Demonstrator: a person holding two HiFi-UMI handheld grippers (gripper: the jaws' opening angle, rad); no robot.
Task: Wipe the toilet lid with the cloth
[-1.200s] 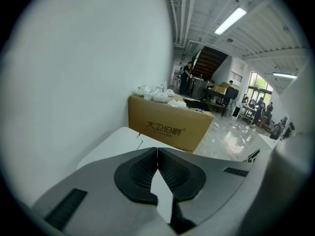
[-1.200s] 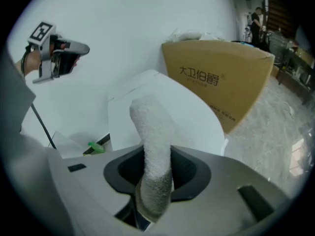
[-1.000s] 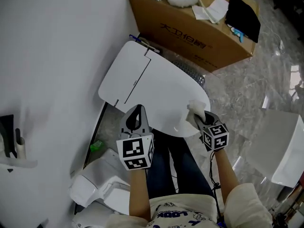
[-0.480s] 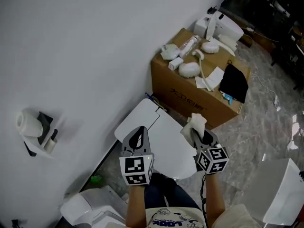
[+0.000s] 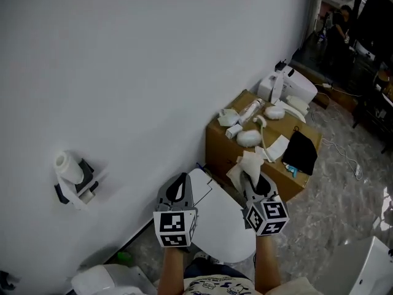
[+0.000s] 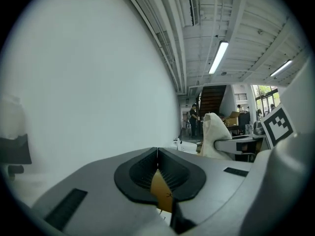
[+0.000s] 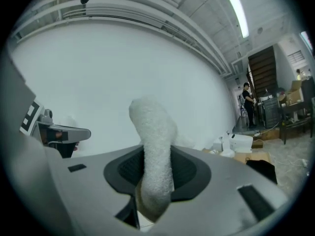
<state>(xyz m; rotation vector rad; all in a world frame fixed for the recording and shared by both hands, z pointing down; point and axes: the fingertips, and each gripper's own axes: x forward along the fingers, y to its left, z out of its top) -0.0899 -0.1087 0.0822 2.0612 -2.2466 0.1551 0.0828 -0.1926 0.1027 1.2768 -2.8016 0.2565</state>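
The cloth point(image 7: 153, 146) stands up white and fluffy out of the right claw point(image 5: 249, 182), whose jaws are clenched on its lower end. The white lid point(image 5: 226, 226) lies below and between the two claws, and the cloth is held up off it. The left claw point(image 6: 157, 154) hangs just beside the right one, its jaws pressed together with nothing in them. Beyond the right claw sits a cardboard box point(image 5: 236, 145) with white odds and ends and a black thing point(image 5: 301, 152) on top. Well off to the left claw's left, a paper roll point(image 5: 64, 163) is fixed to the wall point(image 5: 153, 72).
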